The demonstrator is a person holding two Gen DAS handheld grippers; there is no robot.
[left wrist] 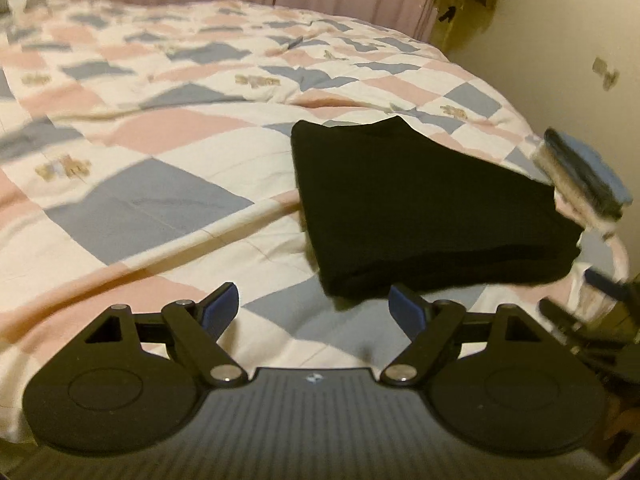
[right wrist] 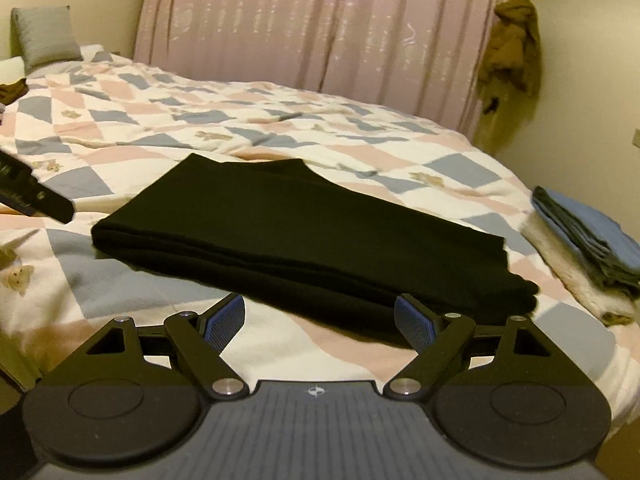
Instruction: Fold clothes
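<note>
A black garment lies folded into a flat rectangle on the quilted bed. In the left wrist view it sits ahead and to the right of my left gripper, which is open with nothing between its blue pads. In the right wrist view the same black garment lies straight ahead, its near edge just beyond my right gripper, also open and holding nothing. Part of the right gripper shows at the right edge of the left wrist view, and the left gripper pokes in at the left of the right wrist view.
A stack of folded clothes, blue and grey on white, sits at the bed's right edge. Pink curtains hang behind the bed. A brown garment hangs by the right wall. A grey pillow stands at the far left.
</note>
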